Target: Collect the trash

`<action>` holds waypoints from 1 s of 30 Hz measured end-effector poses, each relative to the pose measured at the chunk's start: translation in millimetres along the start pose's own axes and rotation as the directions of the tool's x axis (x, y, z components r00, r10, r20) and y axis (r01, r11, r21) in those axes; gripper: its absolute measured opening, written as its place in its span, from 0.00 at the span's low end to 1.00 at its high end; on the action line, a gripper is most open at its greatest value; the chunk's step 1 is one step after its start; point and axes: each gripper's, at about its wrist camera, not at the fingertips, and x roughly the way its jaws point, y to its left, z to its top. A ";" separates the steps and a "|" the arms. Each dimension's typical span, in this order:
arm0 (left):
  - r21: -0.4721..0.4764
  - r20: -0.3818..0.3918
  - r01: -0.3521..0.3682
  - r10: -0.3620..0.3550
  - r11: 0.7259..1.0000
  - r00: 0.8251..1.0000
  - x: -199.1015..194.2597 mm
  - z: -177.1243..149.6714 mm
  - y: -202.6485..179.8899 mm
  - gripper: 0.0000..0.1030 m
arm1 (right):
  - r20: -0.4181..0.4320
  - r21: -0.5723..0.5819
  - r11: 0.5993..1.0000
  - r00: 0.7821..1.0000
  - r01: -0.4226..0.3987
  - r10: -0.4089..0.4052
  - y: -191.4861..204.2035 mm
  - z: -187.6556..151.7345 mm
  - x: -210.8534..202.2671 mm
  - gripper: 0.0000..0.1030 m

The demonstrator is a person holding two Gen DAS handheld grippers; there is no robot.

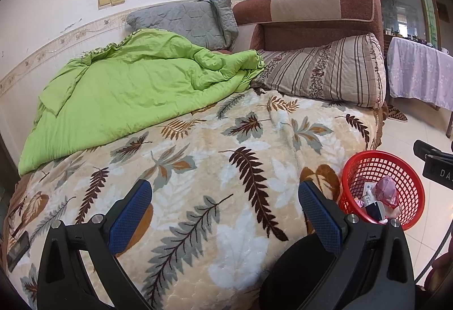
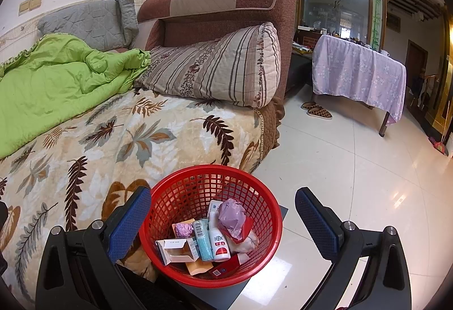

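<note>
Trash (image 2: 215,236) fills the red basket (image 2: 254,177) at six o'clock beside the leaf-print blanket (image 1: 198,168), both left gripper (image 1: 225,211) and right gripper (image 2: 223,213) spread apart, empty.

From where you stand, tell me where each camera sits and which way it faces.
Left wrist: sits on the left gripper, looking along its open blue fingers across the leaf-print blanket toward the green quilt and the wall; the other gripper's black body shows at the right edge.
Right wrist: sits on the right gripper, looking down over the red basket of trash and the tiled floor; its open fingers frame the basket.
Shared: basket, blanket, quilt, striped pillow.
</note>
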 end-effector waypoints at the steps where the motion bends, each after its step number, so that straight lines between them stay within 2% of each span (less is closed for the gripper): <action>1: 0.001 0.000 0.000 0.000 1.000 1.000 0.0 0.0 0.6 1.00 | 0.001 -0.001 1.000 1.000 0.000 0.000 -0.3 0.3 0.3 1.00; 25: -0.002 -0.003 0.002 -0.002 1.000 1.000 0.6 -0.5 2.6 1.00 | -0.009 -0.016 1.000 1.000 -0.019 0.018 5.0 -0.7 5.1 1.00; 30: -0.023 -0.026 0.005 -0.006 1.000 1.000 3.9 -3.6 6.9 1.00 | -0.007 -0.021 0.999 1.000 -0.028 0.028 8.0 -0.4 7.1 1.00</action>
